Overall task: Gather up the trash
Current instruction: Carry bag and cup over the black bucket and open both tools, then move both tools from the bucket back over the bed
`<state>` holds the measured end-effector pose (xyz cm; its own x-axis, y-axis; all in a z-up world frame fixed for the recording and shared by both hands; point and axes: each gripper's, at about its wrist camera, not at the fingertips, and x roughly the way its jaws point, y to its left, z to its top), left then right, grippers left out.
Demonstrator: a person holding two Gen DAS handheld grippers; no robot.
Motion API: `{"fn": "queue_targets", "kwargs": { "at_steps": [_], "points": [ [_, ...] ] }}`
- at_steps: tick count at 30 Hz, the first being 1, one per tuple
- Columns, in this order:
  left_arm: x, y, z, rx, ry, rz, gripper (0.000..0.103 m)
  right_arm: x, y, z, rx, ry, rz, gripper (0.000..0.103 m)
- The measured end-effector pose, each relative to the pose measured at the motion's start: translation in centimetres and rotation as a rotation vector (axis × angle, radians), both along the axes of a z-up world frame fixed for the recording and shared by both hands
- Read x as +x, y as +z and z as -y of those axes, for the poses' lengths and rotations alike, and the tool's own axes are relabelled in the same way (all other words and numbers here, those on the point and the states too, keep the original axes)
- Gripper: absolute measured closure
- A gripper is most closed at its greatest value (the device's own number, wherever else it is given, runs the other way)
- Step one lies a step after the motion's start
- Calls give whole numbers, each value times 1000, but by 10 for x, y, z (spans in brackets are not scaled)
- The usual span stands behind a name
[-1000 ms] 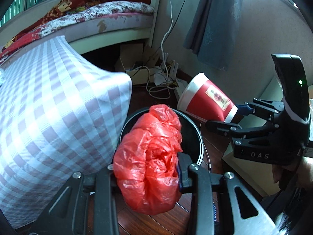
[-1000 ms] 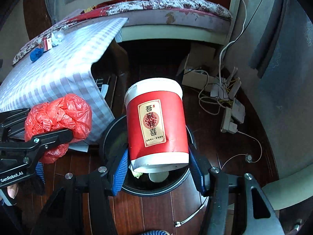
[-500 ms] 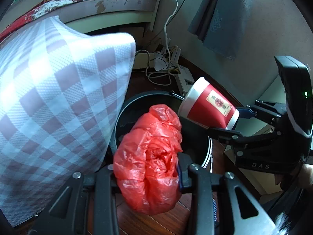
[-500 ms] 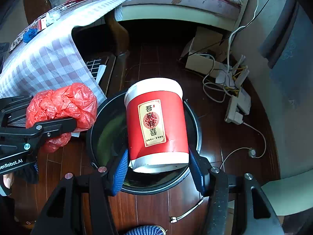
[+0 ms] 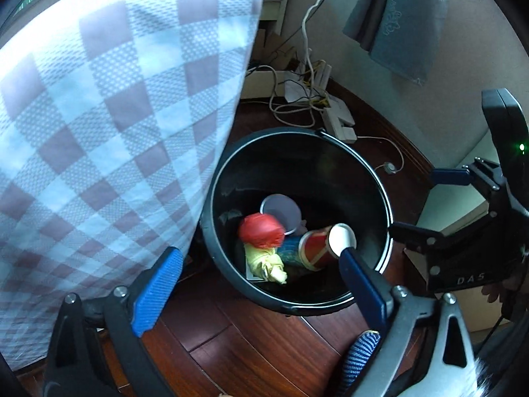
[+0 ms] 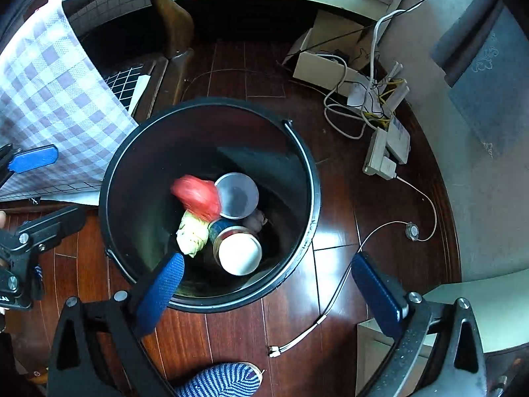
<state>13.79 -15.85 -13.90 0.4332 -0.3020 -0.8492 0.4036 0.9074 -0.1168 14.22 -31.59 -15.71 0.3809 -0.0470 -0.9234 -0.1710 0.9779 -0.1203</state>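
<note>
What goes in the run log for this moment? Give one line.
left gripper: opening, empty | right gripper: opening, empty | red bag, red cup: in black bucket

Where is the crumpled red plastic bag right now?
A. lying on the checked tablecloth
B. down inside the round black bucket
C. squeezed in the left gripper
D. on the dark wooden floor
B: the crumpled red plastic bag lies at the bottom of the round black bucket, beside the red paper cup; nothing sits between the opening jaws of the left gripper.
</note>
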Motion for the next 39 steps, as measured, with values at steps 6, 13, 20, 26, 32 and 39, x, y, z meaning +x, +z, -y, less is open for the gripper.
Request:
{"fn": "queue_targets", "kwargs": {
  "at_steps": [6, 13, 20, 26, 32, 39],
  "points": [
    [-5, 3, -8, 11, 14, 10, 4, 0, 3, -1, 6, 14, 16, 1],
    [-8, 10, -10, 0, 28, 23, 4, 0, 10, -10, -3, 37, 25, 1],
    [-12, 20, -18, 4, 54, 43, 3, -3, 24, -15, 7, 45, 57, 1],
    [-17, 28, -20, 2, 62, 63, 3, -5, 34, -20, 15, 54, 78, 1],
    [-21, 35, -25, 7, 69, 78, 3, -8, 45, -25, 20, 61, 102, 1],
    [-28, 52, -36, 6, 86, 113, 3, -14, 61, -28, 29, 68, 141, 1]
  ]
}}
